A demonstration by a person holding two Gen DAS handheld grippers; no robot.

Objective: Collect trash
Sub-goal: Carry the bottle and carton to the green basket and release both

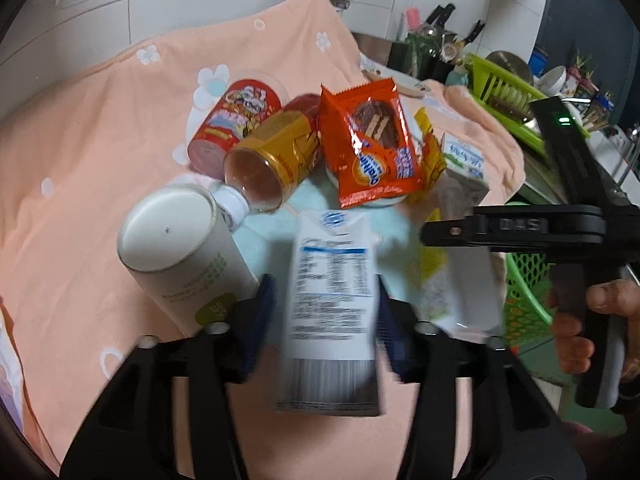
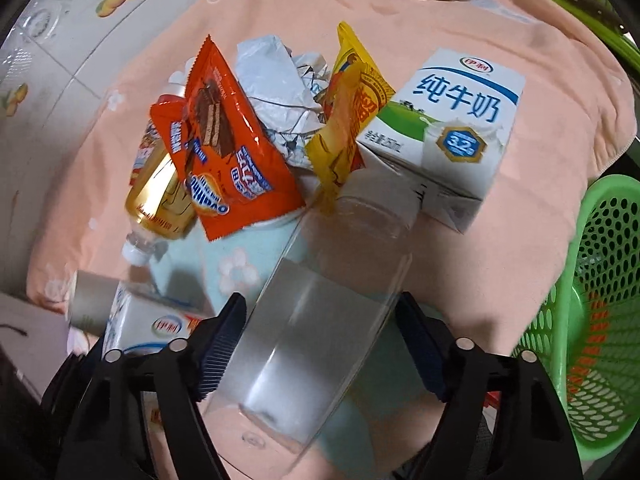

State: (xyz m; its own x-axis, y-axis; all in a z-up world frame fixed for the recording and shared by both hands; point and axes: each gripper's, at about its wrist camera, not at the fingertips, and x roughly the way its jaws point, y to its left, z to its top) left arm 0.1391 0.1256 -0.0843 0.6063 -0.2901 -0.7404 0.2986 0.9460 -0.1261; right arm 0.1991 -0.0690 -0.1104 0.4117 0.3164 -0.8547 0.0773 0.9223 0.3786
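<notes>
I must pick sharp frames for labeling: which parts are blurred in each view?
Left wrist view: the milk carton in the left hand-held gripper is motion-blurred; the orange wrapper stays sharp. Right wrist view: the clear bottle is smeared, the large milk carton readable.

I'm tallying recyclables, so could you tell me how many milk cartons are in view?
2: one milk carton is clamped in the left gripper; a second carton lies on the peach cloth beside the yellow wrapper. Others may be hidden under the pile.
</notes>
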